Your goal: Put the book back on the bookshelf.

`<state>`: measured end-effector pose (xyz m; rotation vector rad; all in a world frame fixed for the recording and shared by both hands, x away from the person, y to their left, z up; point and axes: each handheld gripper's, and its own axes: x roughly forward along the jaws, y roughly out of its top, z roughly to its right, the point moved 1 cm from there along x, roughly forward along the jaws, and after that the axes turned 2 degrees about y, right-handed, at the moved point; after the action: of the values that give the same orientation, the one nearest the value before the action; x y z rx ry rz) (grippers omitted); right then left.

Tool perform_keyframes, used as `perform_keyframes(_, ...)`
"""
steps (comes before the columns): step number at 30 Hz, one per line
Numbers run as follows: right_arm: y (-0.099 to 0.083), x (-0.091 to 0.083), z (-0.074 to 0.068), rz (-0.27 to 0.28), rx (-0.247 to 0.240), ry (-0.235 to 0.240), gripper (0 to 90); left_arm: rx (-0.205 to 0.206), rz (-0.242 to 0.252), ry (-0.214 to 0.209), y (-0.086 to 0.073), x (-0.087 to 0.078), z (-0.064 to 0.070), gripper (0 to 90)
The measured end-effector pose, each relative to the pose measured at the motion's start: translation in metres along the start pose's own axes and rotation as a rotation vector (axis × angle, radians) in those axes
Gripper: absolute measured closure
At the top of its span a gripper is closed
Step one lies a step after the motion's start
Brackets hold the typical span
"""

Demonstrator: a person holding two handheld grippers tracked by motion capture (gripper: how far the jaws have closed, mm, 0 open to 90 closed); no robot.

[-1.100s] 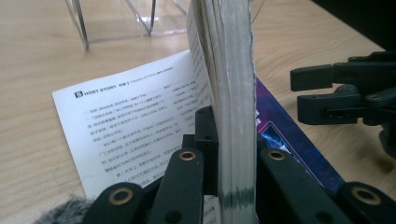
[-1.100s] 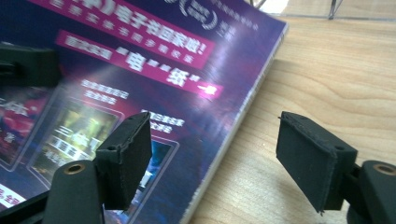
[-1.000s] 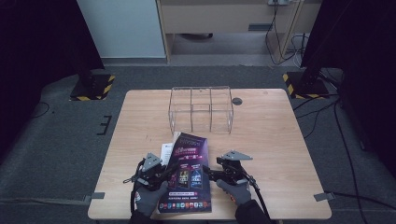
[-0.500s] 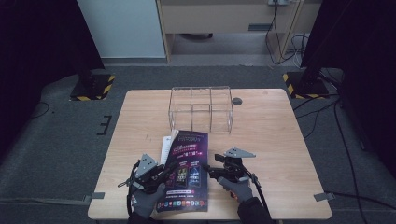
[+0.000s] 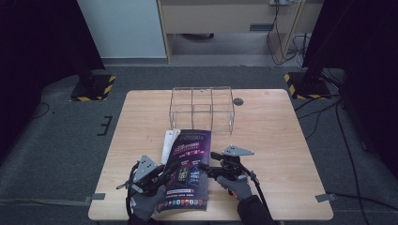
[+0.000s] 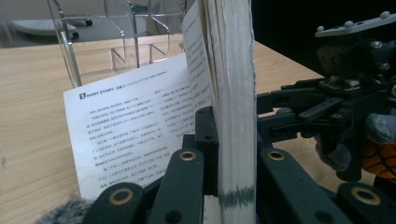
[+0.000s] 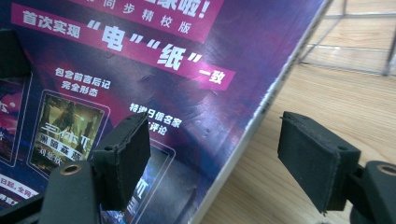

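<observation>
A purple magazine (image 5: pixel 187 168) is held tilted over the table's near edge, cover facing right. My left gripper (image 5: pixel 162 176) is shut on its lower edge. In the left gripper view the thick block of pages (image 6: pixel 232 93) stands upright between the jaws of the left gripper (image 6: pixel 236 140), and one white printed page (image 6: pixel 140 126) has fallen open to the left. My right gripper (image 5: pixel 204 168) is open at the magazine's right side. Its left fingertip (image 7: pixel 123 156) is in front of the cover (image 7: pixel 154 70), and the other is over bare wood. The right gripper (image 7: pixel 219 149) grips nothing.
A clear acrylic organizer (image 5: pixel 202 108) with several compartments stands at the middle back of the wooden table (image 5: pixel 281 140), just beyond the magazine's far end. A small dark round hole (image 5: pixel 238 101) lies to its right. Cables trail from both grippers toward the person.
The magazine's near end has swung slightly left with the left gripper. The right gripper has shifted a little away from the person, staying open beside the cover.
</observation>
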<state>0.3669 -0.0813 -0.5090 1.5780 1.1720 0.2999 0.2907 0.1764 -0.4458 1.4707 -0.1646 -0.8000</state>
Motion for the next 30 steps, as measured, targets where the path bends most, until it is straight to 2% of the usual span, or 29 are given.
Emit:
perform_keyframes(3, 0.0, 0.004, 0.001, 0.009, -0.001, 0.018, 24.9, 0.01, 0.011, -0.004, 0.001, -0.002, 0.003, 83.1)
perform_keyframes(8, 0.002, 0.008, 0.004, 0.033, 0.032, 0.061, 24.3, 0.023, 0.026, -0.002, 0.003, -0.004, 0.005, 83.1)
perform_keyframes(9, 0.004, 0.008, 0.004, 0.048, 0.029, 0.08, 24.3, 0.023, 0.03, -0.004, 0.003, -0.005, 0.005, 83.1)
perform_keyframes(11, 0.004, 0.008, 0.004, 0.051, 0.026, 0.086, 24.3, 0.02, 0.035, -0.008, 0.004, -0.005, 0.005, 83.1)
perform_keyframes(12, 0.006, 0.009, 0.004, 0.059, 0.027, 0.111, 24.2, 0.02, 0.036, -0.014, 0.004, -0.006, 0.005, 83.1)
perform_keyframes(16, 0.006, 0.011, 0.003, 0.065, 0.021, 0.14, 24.3, 0.025, 0.039, -0.021, 0.004, -0.006, 0.006, 83.1)
perform_keyframes(20, 0.005, 0.016, 0.001, 0.052, 0.011, 0.186, 24.3, 0.022, 0.041, -0.029, 0.004, -0.005, 0.006, 83.1)
perform_keyframes(26, 0.005, 0.015, 0.001, 0.037, 0.034, 0.197, 30.2, -0.001, 0.043, -0.045, 0.002, -0.004, 0.003, 83.0)
perform_keyframes(27, 0.005, 0.012, 0.001, 0.044, 0.051, 0.221, 33.9, -0.007, 0.044, -0.051, 0.002, -0.003, 0.002, 83.0)
perform_keyframes(30, 0.004, 0.011, 0.0, 0.048, 0.05, 0.235, 34.5, -0.018, 0.047, -0.063, 0.001, -0.002, 0.0, 83.0)
